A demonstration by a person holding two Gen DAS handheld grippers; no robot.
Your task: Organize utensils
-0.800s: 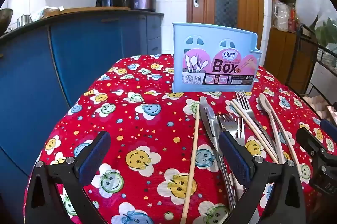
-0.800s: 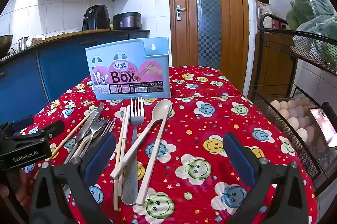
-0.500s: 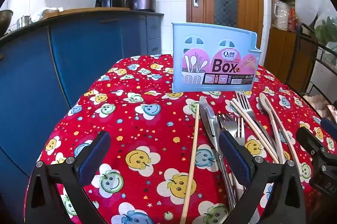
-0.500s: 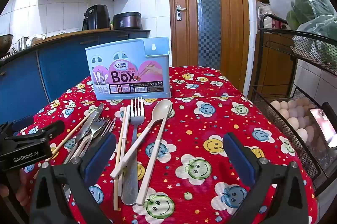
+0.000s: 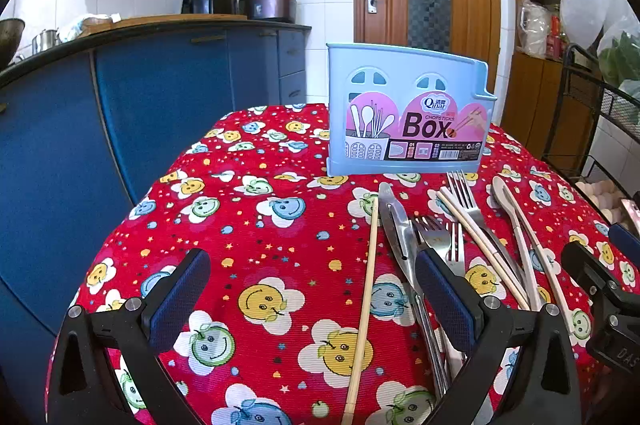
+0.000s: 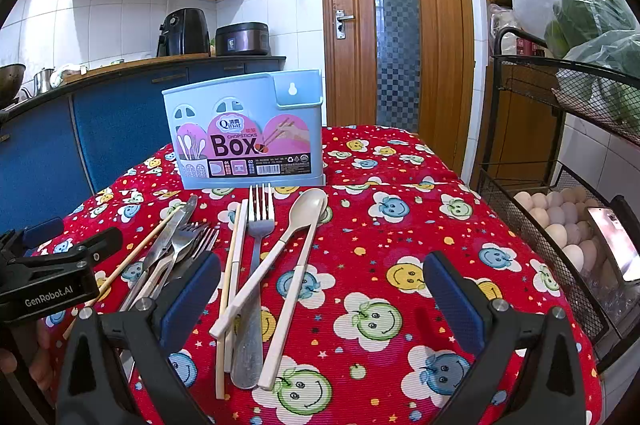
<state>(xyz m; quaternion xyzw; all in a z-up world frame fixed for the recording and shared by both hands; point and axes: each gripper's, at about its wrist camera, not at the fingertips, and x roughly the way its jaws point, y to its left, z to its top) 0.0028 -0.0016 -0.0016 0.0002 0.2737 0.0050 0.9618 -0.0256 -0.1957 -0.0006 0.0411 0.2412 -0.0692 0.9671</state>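
Utensils point(image 6: 256, 257) before box point(image 6: 244, 133), apparently touching.

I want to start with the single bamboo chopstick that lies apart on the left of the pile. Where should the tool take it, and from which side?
Grip the bamboo chopstick near mid-length, coming from above with the left tool, fingers closing across it. It lies flat, and its left side is bare tablecloth, while the knife lies close on its right.

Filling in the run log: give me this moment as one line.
phase: pre-grasp | left gripper: open, empty | right gripper: open, empty | utensils: loose on table | chopsticks box: upright behind them
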